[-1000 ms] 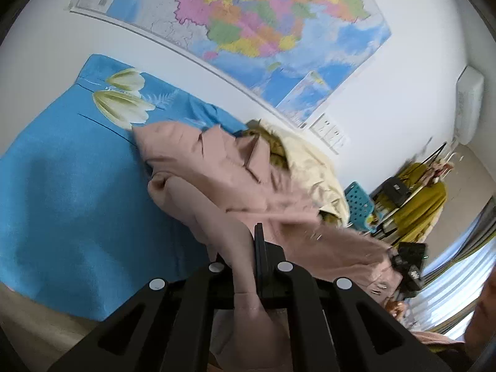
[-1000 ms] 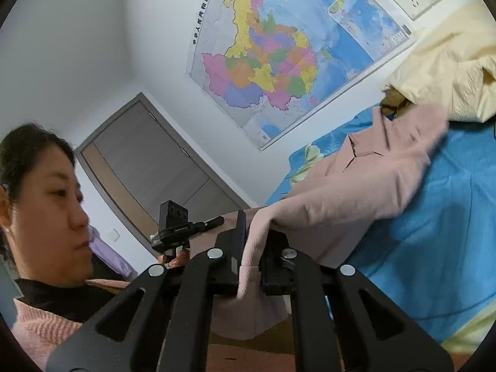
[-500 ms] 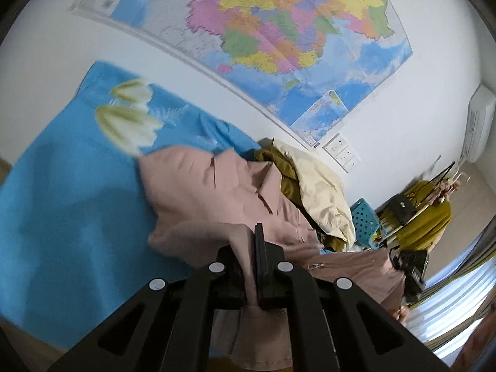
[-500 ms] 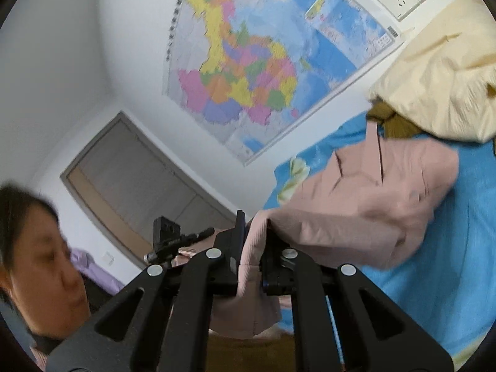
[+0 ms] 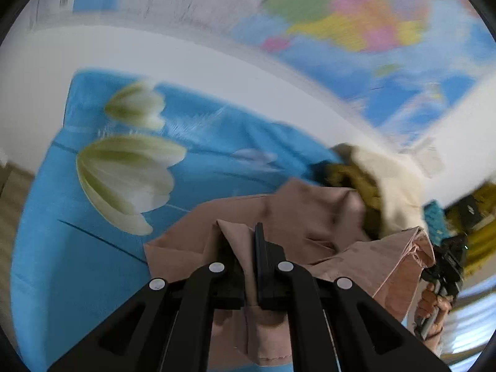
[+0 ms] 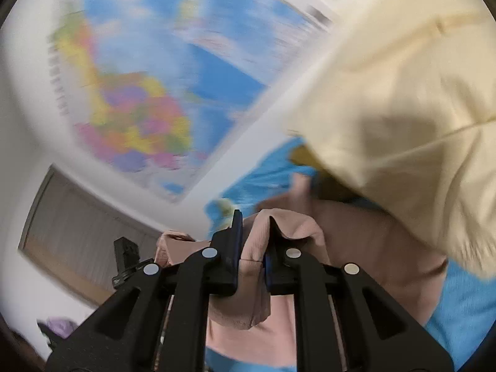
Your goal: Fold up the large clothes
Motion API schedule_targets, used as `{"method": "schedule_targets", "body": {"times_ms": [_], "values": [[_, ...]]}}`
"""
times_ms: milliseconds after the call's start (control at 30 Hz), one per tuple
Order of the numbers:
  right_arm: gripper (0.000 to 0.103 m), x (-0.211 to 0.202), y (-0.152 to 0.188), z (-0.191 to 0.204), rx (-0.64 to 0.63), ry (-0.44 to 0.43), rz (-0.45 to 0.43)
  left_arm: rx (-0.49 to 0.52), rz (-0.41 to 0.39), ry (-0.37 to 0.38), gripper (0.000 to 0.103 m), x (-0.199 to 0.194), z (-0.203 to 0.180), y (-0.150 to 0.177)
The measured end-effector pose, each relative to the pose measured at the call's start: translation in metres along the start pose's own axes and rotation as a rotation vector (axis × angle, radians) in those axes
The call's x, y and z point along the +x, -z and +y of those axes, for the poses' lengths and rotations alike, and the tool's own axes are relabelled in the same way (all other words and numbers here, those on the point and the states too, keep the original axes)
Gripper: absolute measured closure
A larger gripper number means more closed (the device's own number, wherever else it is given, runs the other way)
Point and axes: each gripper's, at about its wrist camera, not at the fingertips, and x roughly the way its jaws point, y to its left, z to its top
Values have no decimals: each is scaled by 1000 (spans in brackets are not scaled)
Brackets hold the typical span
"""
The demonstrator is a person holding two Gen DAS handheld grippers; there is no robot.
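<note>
My left gripper pinches the pink garment, which lies on the blue bedsheet. My right gripper is opening, pink fabric between its jaws, beside the cream garment.

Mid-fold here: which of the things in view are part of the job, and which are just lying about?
In the job:
- pink garment
- left gripper, shut on it
- right gripper, jaws opening, fabric between them
- blue bedsheet under it

Lying about:
- cream garment
- mustard garment
- wall map
</note>
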Motion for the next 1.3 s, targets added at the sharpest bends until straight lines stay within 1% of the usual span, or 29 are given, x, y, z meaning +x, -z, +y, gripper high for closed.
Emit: {"method": "schedule_targets", "body": {"times_ms": [67, 133, 167, 233, 267, 300, 333, 367, 400, 433, 467, 500, 533, 567, 600, 667, 700, 767, 833, 867, 900, 933, 967, 1000, 1100, 1200, 1233, 1267, 1300], "values": [[90, 20, -5, -17, 26, 47, 25, -27, 43, -32, 99, 25, 9, -7], [87, 32, -9, -29, 27, 119, 28, -46, 79, -73, 99, 49, 18, -12], [85, 38, -9, -36, 30, 143, 39, -55, 97, -84, 96, 58, 22, -13], [77, 39, -7, -35, -1, 187, 44, -56, 113, -82, 94, 66, 27, -12], [66, 36, -4, -26, -65, 210, 32, -44, 108, -69, 90, 63, 27, -10], [55, 30, 0, -17, -118, 226, 15, -14, 96, -53, 77, 56, 26, -6], [49, 24, 5, -7, -172, 244, -4, 20, 62, -50, 69, 46, 23, -3], [41, 16, 10, 3, -227, 262, -30, 71, -12, -59, 49, 30, 18, 3], [41, 5, 22, 20, -324, 276, -68, 128, -91, -81, 34, 13, 12, 11], [39, 1, 29, 28, -373, 281, -76, 166, -128, -85, 32, 3, 8, 17], [34, 0, 38, 38, -429, 277, -70, 217, -163, -62, 32, -10, 4, 27], [33, 4, 50, 49, -491, 264, -49, 253, -183, -41, 32, -16, 0, 33], [33, 14, 61, 58, -553, 253, -5, 315, -206, -32, 32, -23, -8, 43], [32, 25, 67, 63, -593, 265, 29, 371, -210, -46, 32, -23, -16, 50], [31, 43, 77, 69, -654, 301, 78, 450, -192, -73, 32, -17, -29, 59], [27, 81, 91, 73, -745, 360, 154, 538, -154, -90, 32, -2, -44, 71], [27, 95, 93, 73, -759, 374, 184, 580, -139, -95, 32, 7, -50, 75], [26, 123, 96, 66, -779, 425, 244, 624, -111, -149, 32, 29, -61, 79], [29, 147, 98, 57, -808, 500, 282, 632, -69, -208, 34, 52, -65, 74], [43, 152, 97, 53, -813, 521, 290, 641, -59, -248, 41, 63, -67, 71], [68, 156, 94, 49, -809, 547, 292, 644, -51, -271, 51, 72, -65, 69], [77, 158, 91, 46, -800, 549, 292, 640, -34, -290, 58, 81, -64, 63], [90, 157, 86, 44, -789, 538, 289, 627, -18, -295, 69, 87, -62, 58], [96, 155, 80, 43, -762, 506, 279, 599, -6, -299, 81, 91, -59, 52], [99, 141, 62, 49, -707, 428, 214, 492, 3, -267, 87, 92, -51, 28], [100, 121, 46, 65, -691, 385, 98, 411, -55, -280, 87, 81, -48, 9], [100, 121, 39, 71, -684, 379, 63, 378, -77, -282, 84, 77, -45, 2], [100, 125, 30, 71, -661, 374, 51, 345, -94, -293, 74, 73, -43, -3], [99, 131, 25, 70, -646, 381, 82, 310, -115, -312, 71, 71, -37, -8]]}}
